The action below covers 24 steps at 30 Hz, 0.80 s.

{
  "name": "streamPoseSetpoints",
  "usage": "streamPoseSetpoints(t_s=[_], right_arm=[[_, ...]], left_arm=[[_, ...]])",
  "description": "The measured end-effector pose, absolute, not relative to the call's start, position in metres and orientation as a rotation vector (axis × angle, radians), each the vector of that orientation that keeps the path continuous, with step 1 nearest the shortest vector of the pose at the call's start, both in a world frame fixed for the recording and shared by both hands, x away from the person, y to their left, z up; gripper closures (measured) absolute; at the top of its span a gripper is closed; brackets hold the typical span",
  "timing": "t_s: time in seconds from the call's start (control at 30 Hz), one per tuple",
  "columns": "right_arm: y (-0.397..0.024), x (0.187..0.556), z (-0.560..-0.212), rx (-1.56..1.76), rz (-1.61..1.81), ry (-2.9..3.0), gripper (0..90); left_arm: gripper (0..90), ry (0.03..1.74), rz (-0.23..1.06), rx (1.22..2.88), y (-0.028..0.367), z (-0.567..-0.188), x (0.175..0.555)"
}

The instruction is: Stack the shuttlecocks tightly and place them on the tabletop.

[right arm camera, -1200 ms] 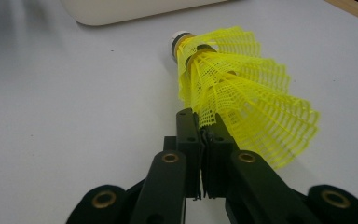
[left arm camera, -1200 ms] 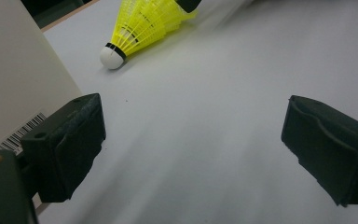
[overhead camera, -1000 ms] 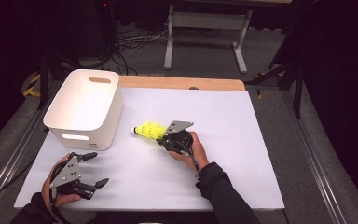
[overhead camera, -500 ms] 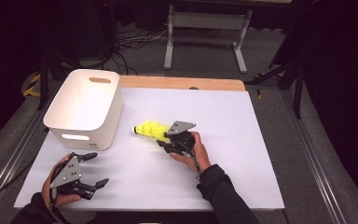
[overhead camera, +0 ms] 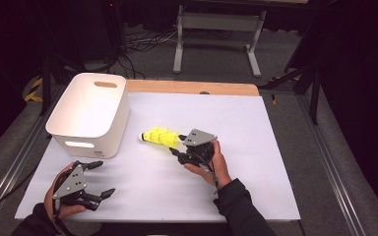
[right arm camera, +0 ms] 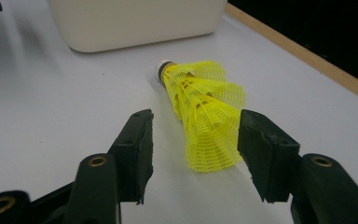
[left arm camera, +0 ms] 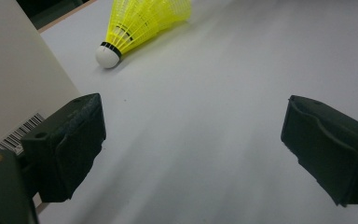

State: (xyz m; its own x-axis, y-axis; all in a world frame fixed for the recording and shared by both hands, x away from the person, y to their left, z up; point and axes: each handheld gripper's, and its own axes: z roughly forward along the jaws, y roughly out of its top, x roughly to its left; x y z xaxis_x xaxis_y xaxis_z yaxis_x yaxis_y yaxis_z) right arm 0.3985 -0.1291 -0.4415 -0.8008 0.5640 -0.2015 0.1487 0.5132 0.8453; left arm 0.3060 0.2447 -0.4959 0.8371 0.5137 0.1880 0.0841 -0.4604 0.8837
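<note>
A yellow shuttlecock (overhead camera: 160,137) lay on its side near the middle of the white table (overhead camera: 256,147), its white cork tip toward a white plastic bin (overhead camera: 89,114) at the table's left edge. The right tongs (overhead camera: 178,147) had just been opening, released, the shuttlecock's skirt between the jaws. The left tongs (overhead camera: 100,179) stood open at the near left corner. A barcode label (left arm camera: 21,132) showed on the bin; its digits could not be read.

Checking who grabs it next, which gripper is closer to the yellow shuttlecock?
Right. The right gripper has the shuttlecock's skirt between its open jaws, which have just been opening. The left gripper sits well off, near the white bin.
</note>
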Motion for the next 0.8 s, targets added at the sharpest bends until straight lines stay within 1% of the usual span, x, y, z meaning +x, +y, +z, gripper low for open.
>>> streamPoseSetpoints(t_s=[0.47, 0.57, 0.6, 0.8], right_arm=[[-0.147, 0.375, -0.417, 0.493, 1.214, 2.214, 33.3], [-0.148, 0.372, -0.415, 0.484, 1.206, 2.205, 32.1], [-0.15, 0.369, -0.413, 0.484, 1.2, 2.195, 30.3], [-0.156, 0.363, -0.411, 0.478, 1.175, 2.163, 28.5]], left_arm=[[7.4, 0.435, 0.541, 2.017, 0.244, -0.496, 0.306], [7.3, 0.437, 0.542, 2.015, 0.244, -0.496, 0.306], [7.3, 0.438, 0.542, 2.014, 0.244, -0.496, 0.306], [7.3, 0.438, 0.541, 2.015, 0.244, -0.496, 0.306]])
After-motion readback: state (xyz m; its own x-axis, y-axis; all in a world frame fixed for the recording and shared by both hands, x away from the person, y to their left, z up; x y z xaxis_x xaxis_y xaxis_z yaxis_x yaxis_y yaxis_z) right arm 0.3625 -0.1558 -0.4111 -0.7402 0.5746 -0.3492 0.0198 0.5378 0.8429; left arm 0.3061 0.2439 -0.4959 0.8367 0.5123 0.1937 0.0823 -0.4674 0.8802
